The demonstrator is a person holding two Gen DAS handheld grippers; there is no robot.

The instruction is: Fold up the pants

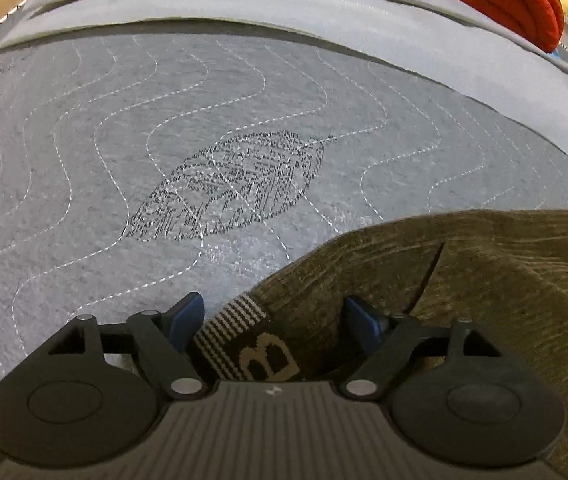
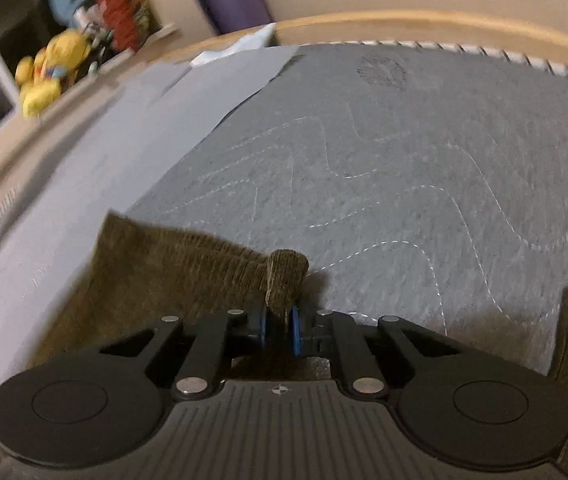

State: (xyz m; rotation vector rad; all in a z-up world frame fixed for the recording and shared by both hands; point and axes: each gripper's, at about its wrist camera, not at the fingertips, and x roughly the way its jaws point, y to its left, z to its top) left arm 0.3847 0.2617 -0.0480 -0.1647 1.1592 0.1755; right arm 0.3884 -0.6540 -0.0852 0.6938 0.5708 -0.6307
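**Uneven grip on the pants**

While the right gripper (image 2: 278,330) pinches a fold of the pants (image 2: 187,264) on the bed (image 2: 404,168), the left gripper (image 1: 273,322) straddles the waistband (image 1: 235,332) with jaws spread; pulling now could drag the cloth askew.

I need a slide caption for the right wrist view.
Right gripper pinching an olive corduroy pants fold above the grey quilted mattress.

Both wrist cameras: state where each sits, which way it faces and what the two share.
Left wrist: sits on the left claw, facing forward across the grey quilted mattress; its blue-padded fingers stand open around the olive-brown corduroy pants' striped waistband.
Right wrist: sits on the right claw, facing the wooden bed rail; shut on a pants fold.
Shared: pants, mattress.
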